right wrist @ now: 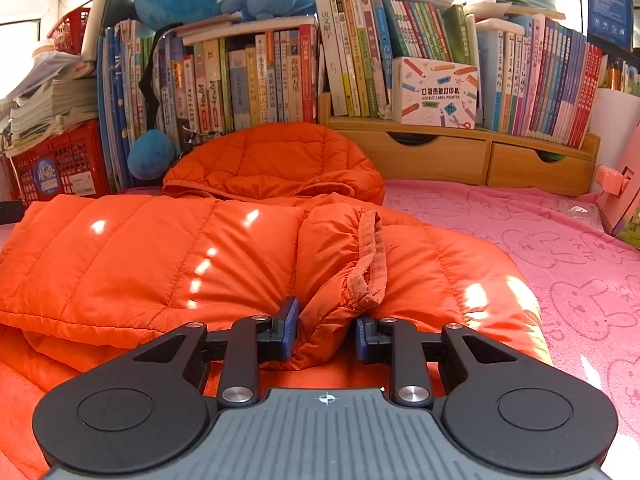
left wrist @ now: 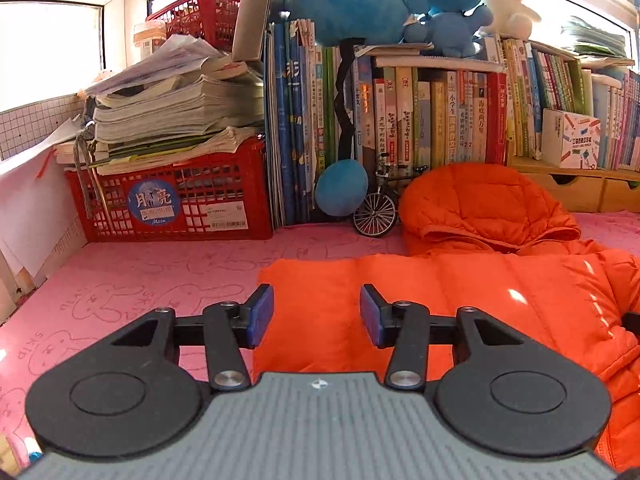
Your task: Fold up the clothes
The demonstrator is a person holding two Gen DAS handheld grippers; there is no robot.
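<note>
Orange puffer jacket (right wrist: 168,256) spread flat on pink rabbit-print cloth (left wrist: 132,280), hood (right wrist: 276,164) toward the back edge, just short of the row of books (right wrist: 256,80). Left gripper (left wrist: 317,316) released: blue pads apart, nothing between them, fingertips (left wrist: 262,312) over the jacket's folded left edge, not visibly touching it; contact underneath not resolvable. Right gripper (right wrist: 327,334) grasping the sleeve cuff (right wrist: 360,276): bunched orange fabric fills the gap between both pads; frayed cuff rim pokes up just beyond the fingers. Jacket's near hem hidden behind both gripper bodies; right half cut off at the frame edge in the left wrist view. Zip and front closure not visible. Red crate (left wrist: 172,196) with stacked papers at the back left corner; blue plush toy (left wrist: 360,0) on top of the books, head cropped by the frame. Small model bicycle (left wrist: 378,208) beside the hood, partly hidden by it. Wooden drawer unit (right wrist: 460,152) at back right. Pink object (right wrist: 616,188) at the right edge cropped, identity unclear. Sun patches on the jacket wash out seam detail.
</note>
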